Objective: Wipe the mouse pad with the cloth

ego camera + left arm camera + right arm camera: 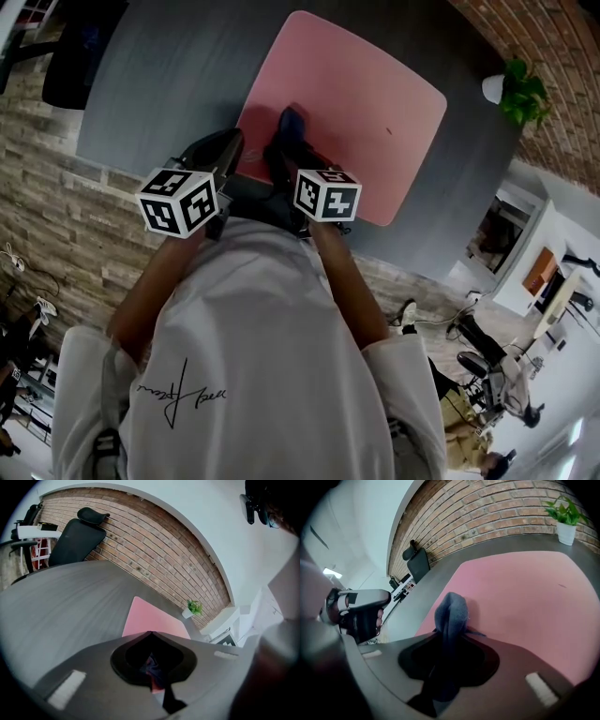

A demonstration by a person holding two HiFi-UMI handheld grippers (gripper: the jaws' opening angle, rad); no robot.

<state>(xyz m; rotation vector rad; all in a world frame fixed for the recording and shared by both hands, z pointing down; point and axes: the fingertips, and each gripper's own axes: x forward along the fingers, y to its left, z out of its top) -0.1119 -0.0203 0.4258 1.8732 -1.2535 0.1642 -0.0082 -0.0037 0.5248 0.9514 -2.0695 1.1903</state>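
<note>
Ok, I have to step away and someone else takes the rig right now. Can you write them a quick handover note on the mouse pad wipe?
Right gripper: shut on the dark blue cloth, with a bunched fold sticking out past the jaws.
Left gripper: shut, nothing in it, beside the pad's near left edge.
The pink mouse pad lies flat on the grey table. The cloth is over its near left part.
Done: cloth in hand and at the pad. How much is wiped cannot be told.
Left: probably the sweep across the pad. A small dark mark shows further across.
</note>
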